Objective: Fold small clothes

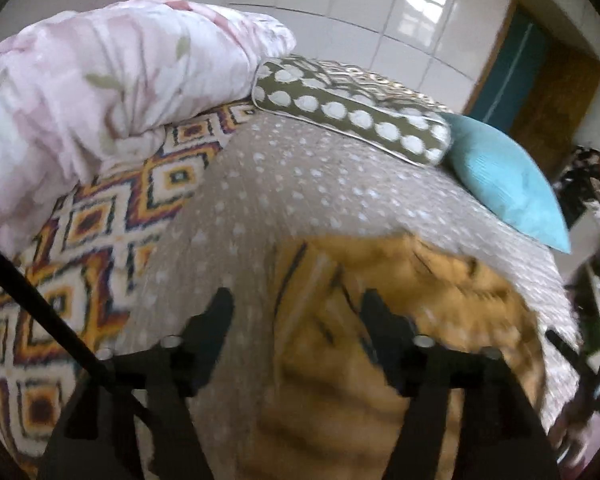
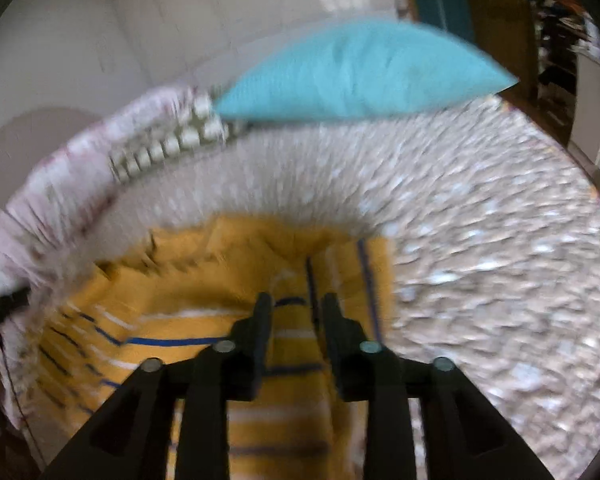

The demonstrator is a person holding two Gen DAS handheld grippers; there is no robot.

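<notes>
Left wrist view: the left gripper [image 1: 298, 306] is held with its jaws wide apart and nothing between them, one finger over the dotted bedspread [image 1: 300, 184] and the other over the yellow garment [image 1: 412, 280]. The garment is spread on the bedspread in front of both tools, near the bed's front edge. In the right wrist view the right gripper [image 2: 296, 302] is seen low over the same garment [image 2: 204, 280], its jaws narrowed but still parted; whether cloth is caught between them cannot be told, since the picture is smeared. The step in hand is judged to be the reach for a fold: an edge of the garment is yet to be pinched. The next move is thought to call for both tools being brought down onto one hem and closed on a single layer.

The garment is a soft knit, mustard yellow with thin blue and white stripes, and it lies rumpled. The bedspread is a nubbly grey-beige cloth with pale dots. Behind it are set a ribbed turquoise pillow [image 1: 504, 184], an olive cushion [image 1: 352, 116] with large white spots, a puffy pink floral quilt [image 1: 100, 92] and a diamond-patterned blanket [image 1: 100, 216]
</notes>
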